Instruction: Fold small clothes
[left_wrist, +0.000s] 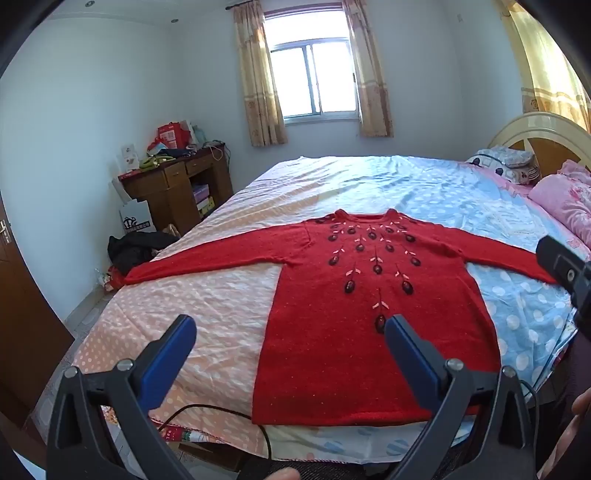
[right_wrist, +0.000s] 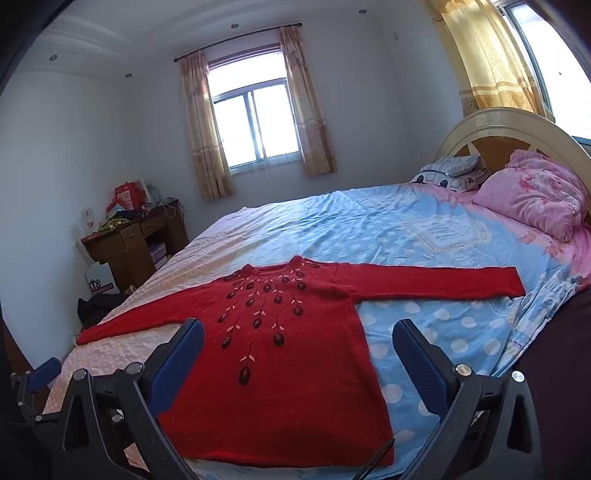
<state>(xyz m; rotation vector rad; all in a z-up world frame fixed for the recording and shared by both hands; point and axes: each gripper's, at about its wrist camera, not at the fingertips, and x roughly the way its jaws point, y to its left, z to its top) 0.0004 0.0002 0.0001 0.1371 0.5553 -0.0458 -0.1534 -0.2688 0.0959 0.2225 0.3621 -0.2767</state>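
A small red knitted sweater with dark embroidered buds lies flat on the bed, face up, hem toward me, both sleeves spread out sideways. It also shows in the right wrist view. My left gripper is open and empty, above the near edge of the bed by the sweater's left hem corner. My right gripper is open and empty, above the sweater's right hem side. The right gripper's body shows at the right edge of the left wrist view.
The bed has a dotted peach and blue sheet. Pink pillows and a headboard are at the right. A wooden desk with clutter stands at the left wall. A black cable lies at the near bed edge.
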